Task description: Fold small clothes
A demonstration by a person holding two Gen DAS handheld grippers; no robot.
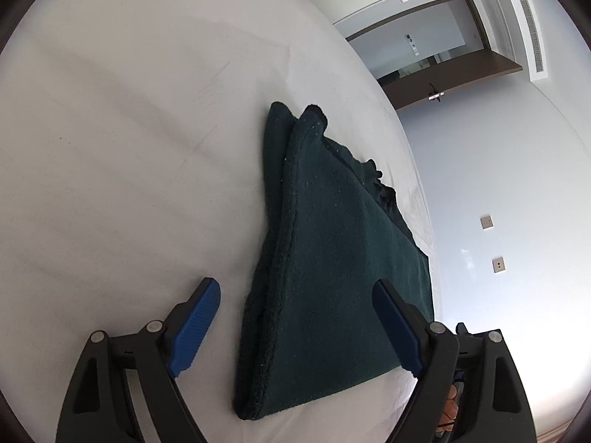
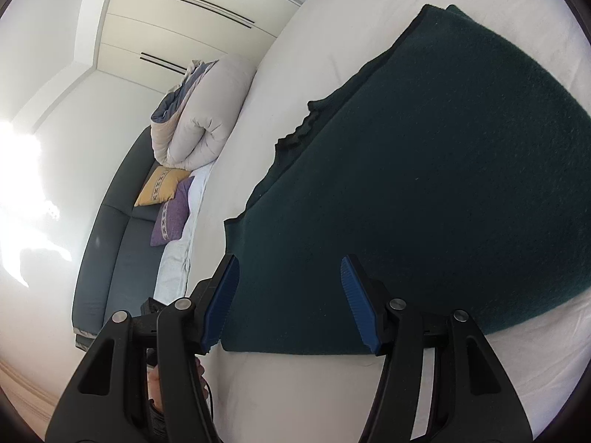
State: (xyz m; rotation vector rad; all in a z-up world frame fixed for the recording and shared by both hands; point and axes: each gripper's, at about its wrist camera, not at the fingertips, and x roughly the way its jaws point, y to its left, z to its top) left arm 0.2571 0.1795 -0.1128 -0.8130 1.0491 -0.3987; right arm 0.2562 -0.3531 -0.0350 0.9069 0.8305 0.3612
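Note:
A dark green fleece garment (image 1: 332,258) lies folded on the white bed sheet (image 1: 129,147). In the left wrist view its doubled edge runs toward the camera. My left gripper (image 1: 295,317) is open and empty, hovering over the garment's near end, its blue pads on either side. In the right wrist view the same garment (image 2: 424,184) spreads flat across the sheet (image 2: 314,398). My right gripper (image 2: 290,302) is open and empty, its jaws spread over the garment's near edge.
A rolled white duvet (image 2: 199,114), a yellow cushion (image 2: 160,186) and a purple cushion (image 2: 171,214) lie beside a dark grey sofa (image 2: 110,243). Wardrobe doors (image 2: 177,26) stand behind. A doorway (image 1: 436,48) and wall sockets (image 1: 487,221) show beyond the bed's edge.

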